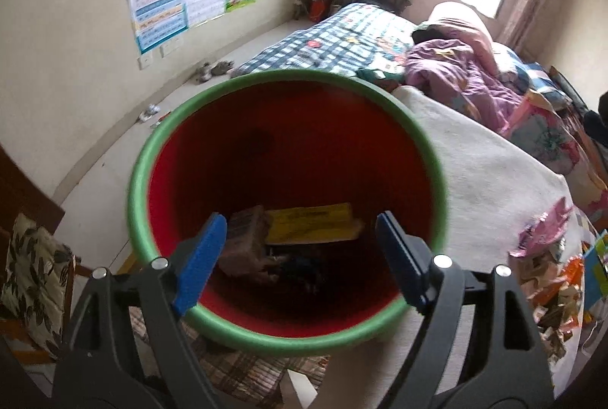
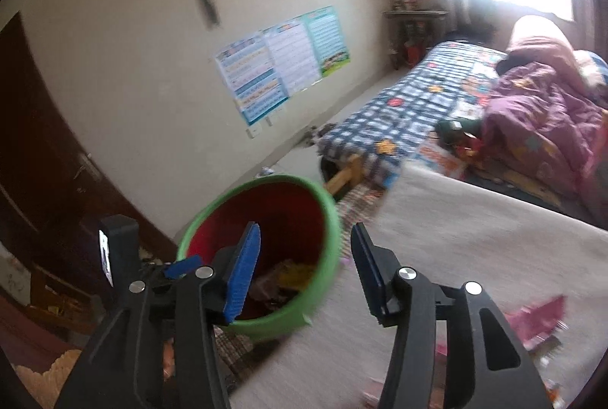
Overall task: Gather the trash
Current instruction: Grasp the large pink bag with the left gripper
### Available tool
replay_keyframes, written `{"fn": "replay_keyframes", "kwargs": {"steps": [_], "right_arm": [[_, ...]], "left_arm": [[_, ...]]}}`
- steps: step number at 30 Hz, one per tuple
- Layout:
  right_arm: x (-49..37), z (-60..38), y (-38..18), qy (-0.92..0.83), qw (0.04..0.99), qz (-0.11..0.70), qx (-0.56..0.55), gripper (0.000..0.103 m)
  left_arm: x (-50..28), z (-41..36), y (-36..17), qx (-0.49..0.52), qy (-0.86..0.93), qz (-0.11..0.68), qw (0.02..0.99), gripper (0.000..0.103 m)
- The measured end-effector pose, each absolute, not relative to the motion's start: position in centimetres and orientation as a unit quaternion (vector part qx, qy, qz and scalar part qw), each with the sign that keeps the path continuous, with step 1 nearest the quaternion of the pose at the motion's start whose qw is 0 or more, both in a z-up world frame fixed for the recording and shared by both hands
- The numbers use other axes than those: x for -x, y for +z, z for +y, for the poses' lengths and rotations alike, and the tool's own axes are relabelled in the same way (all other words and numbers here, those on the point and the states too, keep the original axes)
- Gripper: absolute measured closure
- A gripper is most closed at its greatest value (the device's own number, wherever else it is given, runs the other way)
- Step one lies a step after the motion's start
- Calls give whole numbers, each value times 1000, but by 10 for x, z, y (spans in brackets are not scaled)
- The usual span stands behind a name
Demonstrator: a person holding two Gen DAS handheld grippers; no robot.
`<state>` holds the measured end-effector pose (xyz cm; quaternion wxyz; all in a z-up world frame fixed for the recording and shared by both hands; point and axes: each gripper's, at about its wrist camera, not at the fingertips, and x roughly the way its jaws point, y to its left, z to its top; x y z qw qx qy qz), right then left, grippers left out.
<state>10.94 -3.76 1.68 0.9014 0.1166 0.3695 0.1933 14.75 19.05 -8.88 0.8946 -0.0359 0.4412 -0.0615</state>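
- Left wrist view: the left gripper (image 1: 300, 257) hangs right over the bin's mouth, tilted down into it. Its blue pads stand wide apart with nothing between them, so it is released and empty.
- The bin (image 1: 159, 143) fills the middle of this view: a green rim around a red inside. At its bottom lie a yellow wrapper (image 1: 311, 225) and a brown packet (image 1: 243, 242), touching each other. The placing of the gripper suggests a drop point, above the opening so trash falls inside.
- To the right the bin sits beside a table with a pale cloth (image 1: 475, 173). More wrappers (image 1: 543, 234) lie scattered at the cloth's right edge, well apart from the bin. Farther off is a bed (image 1: 342, 33) with a checked cover.
- Right wrist view: the right gripper (image 2: 304, 264) hovers over the near-left part of the cloth (image 2: 475, 238), just right of the bin (image 2: 323, 276). Its pads are parted and hold nothing.
- Near right on the cloth lies a pink wrapper (image 2: 539, 321), blurred; it looks like the closest piece left to collect.
- The other gripper (image 2: 121, 249) shows at the left, beside the bin.
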Motion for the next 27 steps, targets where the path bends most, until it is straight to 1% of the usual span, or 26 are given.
{"fn": "replay_keyframes", "kwargs": {"steps": [4,7,9,11,14,20,23,27], "right_arm": [[-89,-92,24,149,910,359,-146,54],[-69,-136,29,110,917,348,-162,52],[-56,-162,28,85,919,346,-170,47],[-40,-189,22,59,917,351,-180,47],[-16,-220,1,21,909,367,-194,46],[26,-253,-51,-16,883,413,-222,46],[46,-267,-67,-18,871,424,-247,46],[64,-281,-80,-12,863,432,-261,46]], "left_arm": [[-142,162,-81,23,-101,433,895,24],[-136,134,-78,9,-135,430,893,24],[-132,116,-77,-1,-157,430,889,24],[-125,99,-78,-14,-180,430,885,24],[-115,74,-79,-37,-208,428,879,24],[-112,9,-72,-92,-271,425,859,24],[-117,-28,-71,-130,-305,427,842,23],[-128,-72,-84,-163,-331,452,812,23]]}}
